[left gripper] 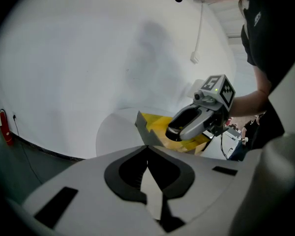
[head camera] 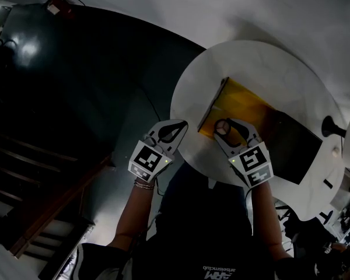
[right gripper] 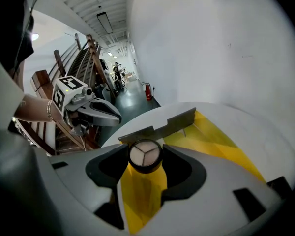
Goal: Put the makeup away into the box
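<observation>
Head view, right gripper (head camera: 227, 129): clamped on the makeup (head camera: 221, 127), a round-ended piece at the box's (head camera: 245, 107) near edge, centre of frame.
Head view, left gripper (head camera: 176, 128): jaws together, empty, left of the tabletop's (head camera: 268, 69) rim and off the box.
Left gripper view, left gripper (left gripper: 148, 151): pads meet, nothing between. The box (left gripper: 155, 124) lies ahead at centre, with the right gripper (left gripper: 196, 122) over it.
Right gripper view, right gripper (right gripper: 145, 157): jaws pinch the makeup (right gripper: 144, 153), seen end-on, so its long axis likely runs along the jaws.
Right gripper view, box (right gripper: 221, 136): its yellow floor shows directly under and beyond the makeup, its grey wall just behind.
Key relation: the right gripper is the nearer, and the drop looks to be straight down.
</observation>
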`<state>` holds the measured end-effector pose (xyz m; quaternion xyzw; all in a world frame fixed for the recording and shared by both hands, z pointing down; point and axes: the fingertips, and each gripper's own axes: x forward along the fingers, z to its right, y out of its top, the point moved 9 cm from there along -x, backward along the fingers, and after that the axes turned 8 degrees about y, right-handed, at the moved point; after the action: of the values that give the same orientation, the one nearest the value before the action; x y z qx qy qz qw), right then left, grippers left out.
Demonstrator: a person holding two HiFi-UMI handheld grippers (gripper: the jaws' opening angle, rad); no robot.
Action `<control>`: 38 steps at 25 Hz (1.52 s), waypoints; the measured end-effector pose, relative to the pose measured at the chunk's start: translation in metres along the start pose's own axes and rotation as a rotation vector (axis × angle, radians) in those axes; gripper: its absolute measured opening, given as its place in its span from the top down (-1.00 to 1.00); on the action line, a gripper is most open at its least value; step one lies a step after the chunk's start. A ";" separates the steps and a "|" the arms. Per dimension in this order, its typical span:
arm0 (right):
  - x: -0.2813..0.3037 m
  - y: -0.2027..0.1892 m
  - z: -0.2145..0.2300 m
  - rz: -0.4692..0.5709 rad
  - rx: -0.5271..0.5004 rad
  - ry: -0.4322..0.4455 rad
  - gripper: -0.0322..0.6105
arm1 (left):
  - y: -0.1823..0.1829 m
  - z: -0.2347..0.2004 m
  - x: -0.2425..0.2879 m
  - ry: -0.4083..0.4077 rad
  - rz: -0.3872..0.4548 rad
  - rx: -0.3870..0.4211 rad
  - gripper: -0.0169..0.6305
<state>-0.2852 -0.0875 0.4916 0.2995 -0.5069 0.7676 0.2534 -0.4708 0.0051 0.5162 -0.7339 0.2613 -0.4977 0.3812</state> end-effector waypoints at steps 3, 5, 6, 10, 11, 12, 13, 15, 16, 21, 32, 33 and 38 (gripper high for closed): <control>0.009 -0.001 0.004 -0.033 0.015 0.022 0.19 | -0.002 -0.002 0.003 -0.005 -0.004 -0.013 0.90; 0.016 -0.004 0.008 -0.059 0.009 0.027 0.19 | -0.004 -0.002 0.006 -0.007 -0.007 -0.025 0.90; 0.019 -0.006 0.009 -0.070 0.010 0.030 0.19 | -0.006 -0.002 0.007 -0.008 -0.010 -0.030 0.90; 0.031 -0.010 0.016 -0.067 0.064 0.064 0.19 | -0.011 -0.002 0.010 -0.012 -0.022 -0.044 0.90; 0.033 -0.009 0.017 -0.066 0.075 0.073 0.19 | -0.012 -0.003 0.010 -0.013 -0.024 -0.046 0.90; 0.036 -0.009 0.019 -0.069 0.084 0.082 0.19 | -0.012 -0.004 0.010 -0.014 -0.026 -0.047 0.90; 0.038 -0.009 0.021 -0.075 0.094 0.091 0.19 | -0.013 -0.005 0.011 -0.015 -0.028 -0.050 0.90; 0.041 -0.009 0.024 -0.079 0.114 0.105 0.19 | -0.013 -0.007 0.013 -0.015 -0.027 -0.054 0.90; 0.042 -0.009 0.025 -0.076 0.122 0.108 0.19 | -0.013 -0.008 0.014 -0.015 -0.022 -0.057 0.90; 0.044 -0.008 0.024 -0.077 0.117 0.104 0.18 | -0.016 -0.011 0.016 -0.016 -0.013 -0.064 0.90; 0.045 -0.007 0.021 -0.078 0.121 0.084 0.16 | -0.020 -0.007 0.012 0.003 -0.018 -0.073 0.90; 0.044 -0.006 0.020 -0.078 0.120 0.085 0.16 | -0.019 -0.006 0.010 0.004 -0.016 -0.072 0.90; 0.032 0.000 0.016 -0.042 0.098 0.070 0.16 | -0.013 0.000 0.001 0.012 -0.011 -0.056 0.90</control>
<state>-0.3039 -0.0991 0.5196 0.2952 -0.4533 0.7959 0.2719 -0.4705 0.0123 0.5274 -0.7427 0.2733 -0.4968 0.3562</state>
